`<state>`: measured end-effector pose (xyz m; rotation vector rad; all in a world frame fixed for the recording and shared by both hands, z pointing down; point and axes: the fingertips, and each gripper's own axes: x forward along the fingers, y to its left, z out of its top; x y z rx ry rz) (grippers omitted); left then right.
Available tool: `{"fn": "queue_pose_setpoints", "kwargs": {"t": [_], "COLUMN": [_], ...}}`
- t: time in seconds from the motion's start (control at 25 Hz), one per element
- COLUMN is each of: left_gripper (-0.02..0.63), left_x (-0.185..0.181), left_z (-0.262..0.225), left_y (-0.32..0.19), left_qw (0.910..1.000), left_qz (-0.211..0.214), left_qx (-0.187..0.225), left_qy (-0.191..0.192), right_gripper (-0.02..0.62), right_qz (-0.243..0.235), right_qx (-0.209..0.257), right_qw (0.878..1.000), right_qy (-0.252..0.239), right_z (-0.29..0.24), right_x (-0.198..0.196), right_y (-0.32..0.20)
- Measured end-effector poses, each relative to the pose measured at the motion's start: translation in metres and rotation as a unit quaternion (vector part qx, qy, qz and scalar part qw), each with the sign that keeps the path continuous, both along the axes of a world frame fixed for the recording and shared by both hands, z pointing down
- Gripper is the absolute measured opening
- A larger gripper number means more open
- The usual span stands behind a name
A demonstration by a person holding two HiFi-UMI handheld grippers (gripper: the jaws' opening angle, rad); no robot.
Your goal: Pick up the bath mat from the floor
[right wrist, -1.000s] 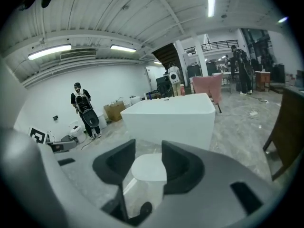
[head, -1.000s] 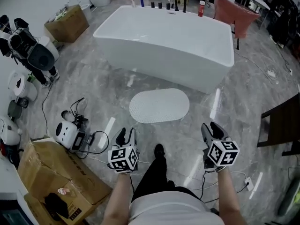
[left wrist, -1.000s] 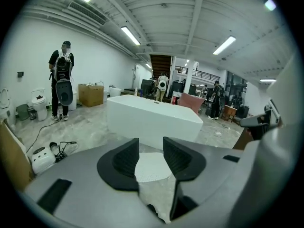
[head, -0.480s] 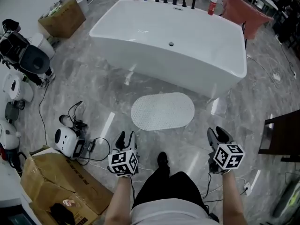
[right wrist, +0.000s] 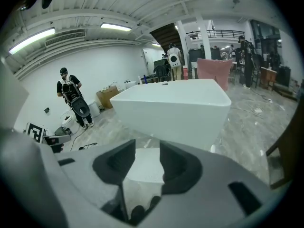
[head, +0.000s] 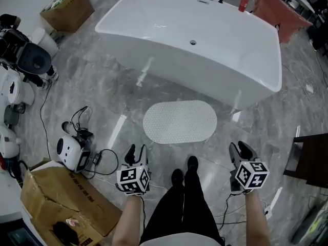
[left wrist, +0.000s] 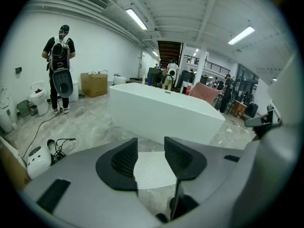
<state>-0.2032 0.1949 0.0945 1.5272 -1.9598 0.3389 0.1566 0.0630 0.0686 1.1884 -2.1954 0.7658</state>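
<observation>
Two claws are held wide and empty: the left claw (head: 136, 151), its jaws just spread further, and the right claw (head: 242, 150). The bath mat (head: 180, 122) is laid flat on the floor (head: 102, 101) beside the bathtub (head: 195, 40), ahead of both.

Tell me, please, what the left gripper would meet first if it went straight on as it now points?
Probably the white oval dotted bath mat on the grey marble floor, though depth is unclear: the left gripper frames it unobstructed between its jaws, which have just been opening and hold nothing.
</observation>
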Motion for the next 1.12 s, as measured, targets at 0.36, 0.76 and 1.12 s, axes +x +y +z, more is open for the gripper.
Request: {"fn": "queue_pose_setpoints", "kwargs": {"t": [0.36,0.76,1.12], "left_gripper": [0.170,0.170,0.170], "left_x": [-0.005,-0.012,-0.031], "left_z": [0.089,0.233,0.365], "left_y": [-0.029,-0.044,-0.065], "left_qw": [0.9999,0.9995,0.9992], "left_qz": [-0.009,-0.014,-0.014], "left_qx": [-0.012,-0.022,-0.024], "left_qy": [-0.004,-0.018,-0.031], "right_gripper": [0.158,0.158,0.158], "right_qz": [-0.017,-0.005,-0.007], "right_qx": [-0.017,-0.022,-0.011], "right_qw": [1.000,1.000,1.000], "right_qy": [0.014,0.011,0.005], "right_z": [0.100,0.249,0.378], "right_x": [-0.007,0.005,-0.007], "right_y": [-0.035,-0.065,-0.091]}}
